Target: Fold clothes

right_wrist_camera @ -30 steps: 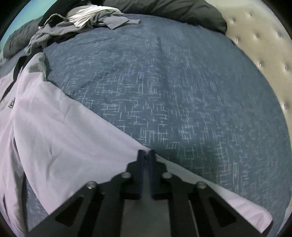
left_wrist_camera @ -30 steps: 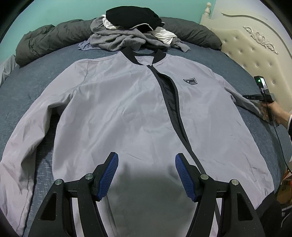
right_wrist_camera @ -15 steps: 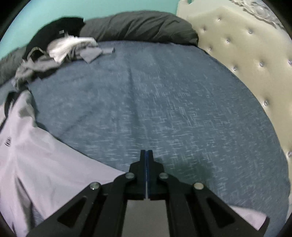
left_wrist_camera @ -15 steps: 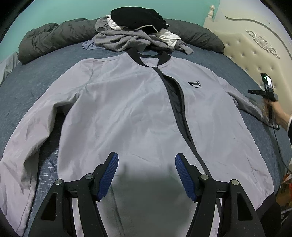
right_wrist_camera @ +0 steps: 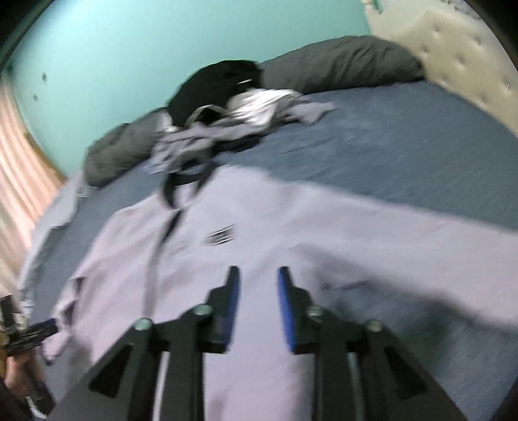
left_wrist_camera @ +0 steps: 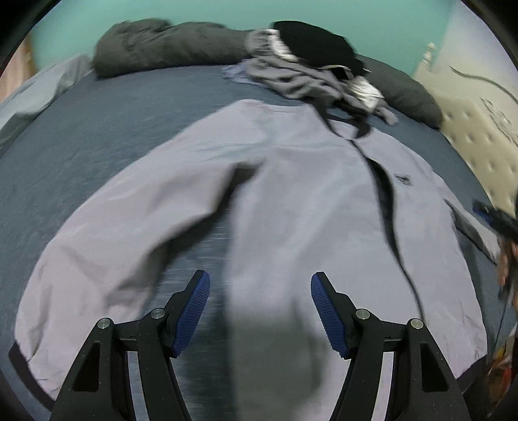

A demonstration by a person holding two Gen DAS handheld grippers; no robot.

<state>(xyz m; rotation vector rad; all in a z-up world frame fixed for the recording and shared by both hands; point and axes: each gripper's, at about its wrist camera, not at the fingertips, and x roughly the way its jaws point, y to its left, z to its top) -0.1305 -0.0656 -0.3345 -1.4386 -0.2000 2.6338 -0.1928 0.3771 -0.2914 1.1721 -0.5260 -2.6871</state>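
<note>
We hover over a grey jacket (left_wrist_camera: 291, 200) spread flat on the bed (left_wrist_camera: 97, 136)

Our left gripper (left_wrist_camera: 260, 311) hangs wide apart and empty — our right gripper (right_wrist_camera: 258, 307) is opening, nothing between its pads.

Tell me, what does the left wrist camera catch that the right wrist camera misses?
Only the left wrist view shows the jacket's dark-cuffed sleeve spread across the bed. Only the right wrist view shows the pink curtain. Both show the grey jacket, the heap of clothes, dark pillows, blue bedspread and teal wall.
</note>
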